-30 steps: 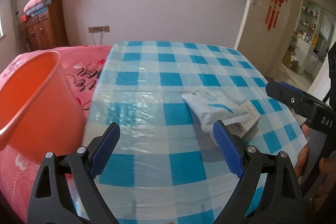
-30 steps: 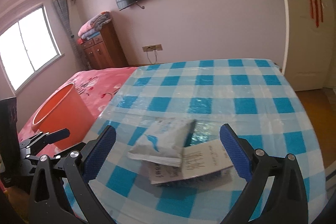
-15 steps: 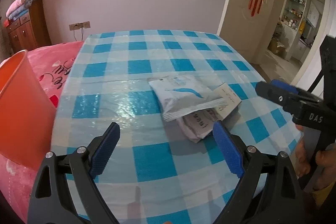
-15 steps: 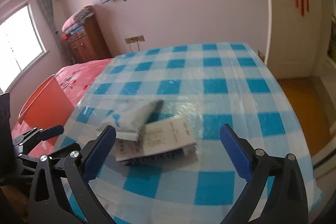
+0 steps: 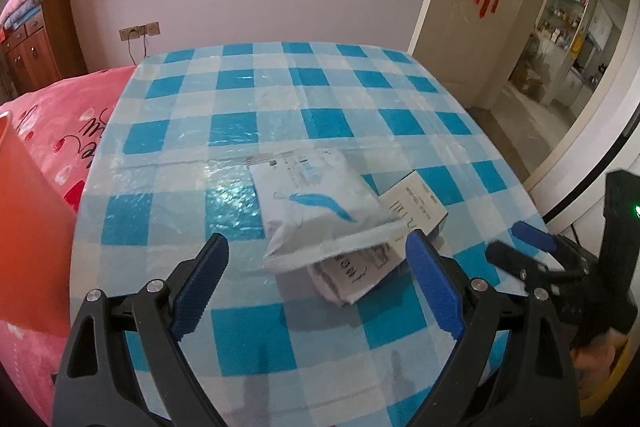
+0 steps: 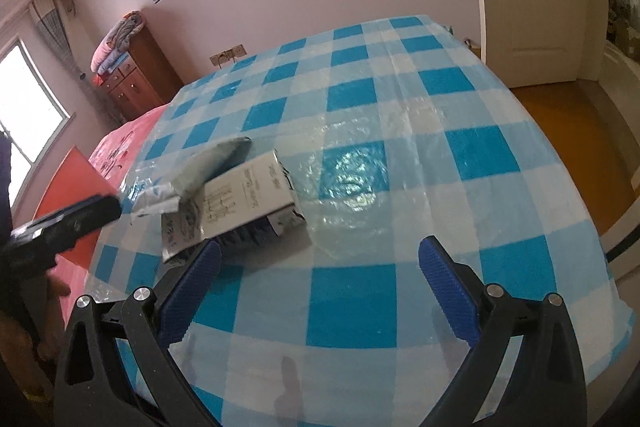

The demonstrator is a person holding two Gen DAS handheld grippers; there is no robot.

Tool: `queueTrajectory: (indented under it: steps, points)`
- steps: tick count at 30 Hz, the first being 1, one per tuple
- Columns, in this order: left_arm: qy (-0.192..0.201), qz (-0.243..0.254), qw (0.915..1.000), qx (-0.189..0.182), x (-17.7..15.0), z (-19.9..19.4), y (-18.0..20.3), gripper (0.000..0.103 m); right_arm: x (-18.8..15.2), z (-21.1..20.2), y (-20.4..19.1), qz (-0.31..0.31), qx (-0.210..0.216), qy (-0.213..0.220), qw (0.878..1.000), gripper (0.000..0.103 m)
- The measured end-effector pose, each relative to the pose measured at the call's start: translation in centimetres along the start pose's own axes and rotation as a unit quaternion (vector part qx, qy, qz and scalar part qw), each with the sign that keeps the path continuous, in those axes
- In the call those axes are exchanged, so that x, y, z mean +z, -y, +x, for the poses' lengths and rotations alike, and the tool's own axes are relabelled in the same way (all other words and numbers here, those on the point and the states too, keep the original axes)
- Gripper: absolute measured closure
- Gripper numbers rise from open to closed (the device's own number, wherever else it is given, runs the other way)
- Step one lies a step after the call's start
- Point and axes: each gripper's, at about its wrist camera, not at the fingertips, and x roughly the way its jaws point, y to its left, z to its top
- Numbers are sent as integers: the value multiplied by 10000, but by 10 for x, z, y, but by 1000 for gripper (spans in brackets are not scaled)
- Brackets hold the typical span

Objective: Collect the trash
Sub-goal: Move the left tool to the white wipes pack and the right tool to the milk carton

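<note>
White pouch (image 5: 320,213) lies on top of flattened paper carton (image 6: 244,201), both on checked tablecloth (image 5: 248,331) toward its near right edge, now closer than a second ago as both tools moved in. Left gripper (image 5: 318,287) wide open, empty, just short of the pouch; right gripper (image 6: 318,293) wide open, empty, beside the carton. Orange bin (image 5: 24,235) slid to far left of the pouch, so grasp comes next, nothing collected yet

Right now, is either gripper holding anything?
No. The left gripper and right gripper are both open and empty; the packet lies on the table.
</note>
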Motion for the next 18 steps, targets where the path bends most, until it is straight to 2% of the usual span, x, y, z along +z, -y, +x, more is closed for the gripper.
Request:
queueTrajectory:
  steps: [11,18]
  points:
    - [-657,35,9978,27,39,49,8,12,-7,1,13,-21,35,16,10000,5]
    - [-1003,-70,9948,158,52,75,6,12,-9,10,21,37,240,-61,9997,5]
